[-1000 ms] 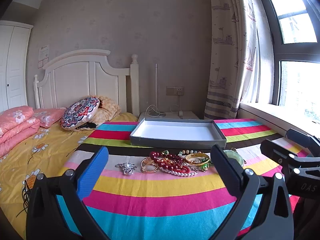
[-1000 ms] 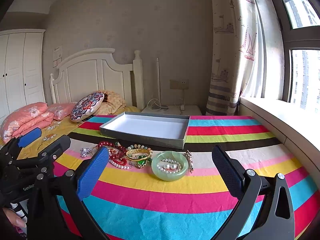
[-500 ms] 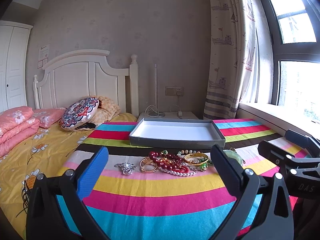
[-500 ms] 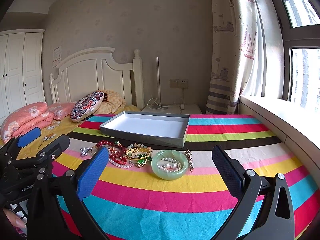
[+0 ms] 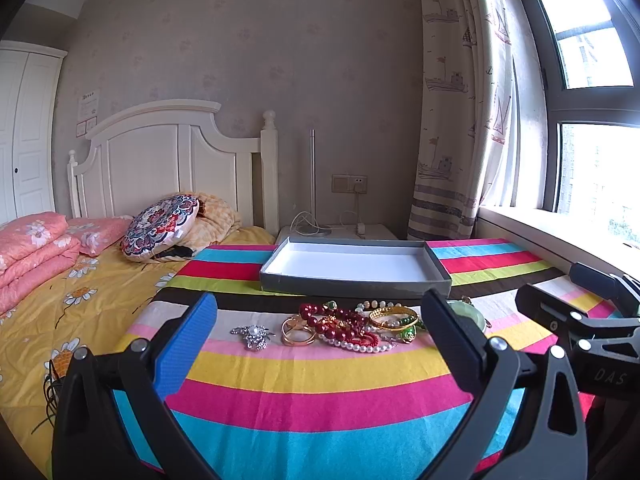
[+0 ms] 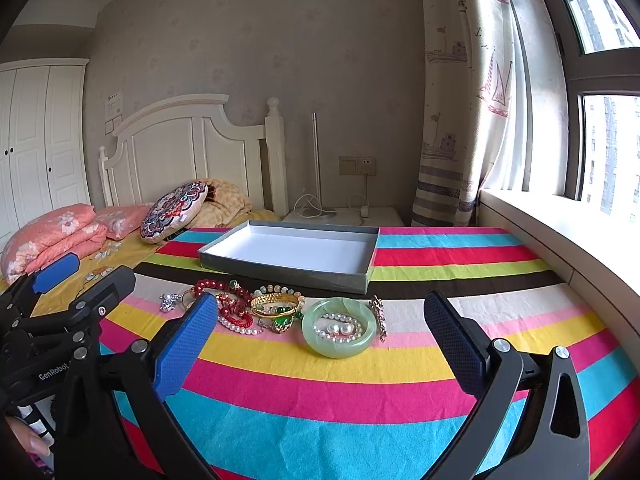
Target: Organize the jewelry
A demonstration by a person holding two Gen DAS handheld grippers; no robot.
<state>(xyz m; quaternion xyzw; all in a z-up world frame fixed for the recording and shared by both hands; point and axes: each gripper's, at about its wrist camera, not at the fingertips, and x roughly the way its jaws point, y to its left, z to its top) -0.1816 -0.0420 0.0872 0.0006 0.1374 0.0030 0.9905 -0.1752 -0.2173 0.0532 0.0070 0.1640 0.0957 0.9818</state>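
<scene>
A pile of jewelry lies on the striped cloth: a silver brooch point(image 5: 253, 335), gold rings point(image 5: 298, 330), red beads point(image 5: 340, 322), a pearl strand point(image 5: 360, 346), a gold bangle point(image 5: 394, 316). In the right wrist view a jade bangle point(image 6: 340, 330) rings several pearls, with a chain point(image 6: 378, 316) beside it. An empty grey box point(image 5: 354, 266) with a white inside stands behind the pile and also shows in the right wrist view point(image 6: 292, 252). My left gripper point(image 5: 320, 340) is open and empty, short of the pile. My right gripper point(image 6: 320, 340) is open and empty, near the jade bangle.
The striped cloth point(image 6: 320, 384) covers a table beside a bed with a yellow sheet point(image 5: 80, 300), pink quilts point(image 5: 32, 248) and a round patterned cushion point(image 5: 160, 228). A windowsill point(image 6: 560, 224) runs along the right. A nightstand point(image 5: 340, 232) stands behind the box.
Both grippers have edged slightly forward toward the jewelry. Nothing was picked up or moved.
</scene>
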